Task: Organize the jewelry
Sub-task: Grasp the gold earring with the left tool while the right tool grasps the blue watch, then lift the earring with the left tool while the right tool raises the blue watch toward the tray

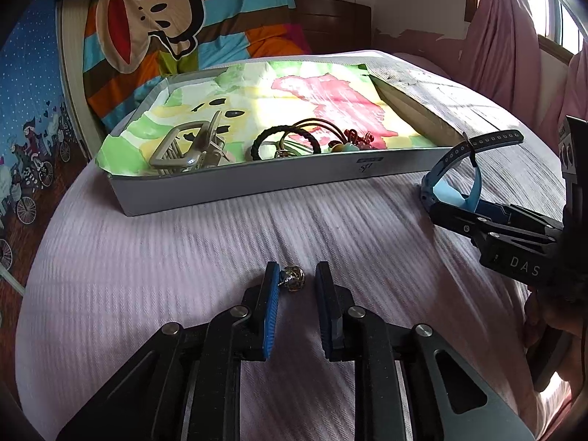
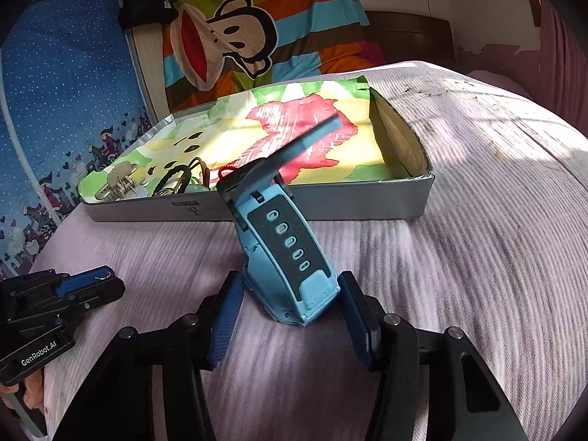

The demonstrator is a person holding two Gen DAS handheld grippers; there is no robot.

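Note:
A small metal stud earring (image 1: 292, 278) lies on the pale pink bedspread between the tips of my left gripper (image 1: 296, 275); its jaws stand apart around it, the left pad close to its post. My right gripper (image 2: 290, 294) has its jaws on both sides of a blue watch (image 2: 284, 253), whose body rests on the bed with the strap sticking up; I cannot tell whether they press it. The watch also shows in the left wrist view (image 1: 459, 172). A grey cardboard tray (image 1: 257, 187) beyond holds a beige hair claw (image 1: 187, 147), black hair ties (image 1: 284, 141) and small charms (image 1: 349, 143).
The tray (image 2: 367, 205) is lined with colourful paper. A striped cartoon blanket (image 1: 158, 29) and a dark wooden headboard (image 1: 330, 18) stand behind it. Pink curtains (image 1: 514, 36) hang at the right. The left gripper shows at the lower left in the right wrist view (image 2: 95, 283).

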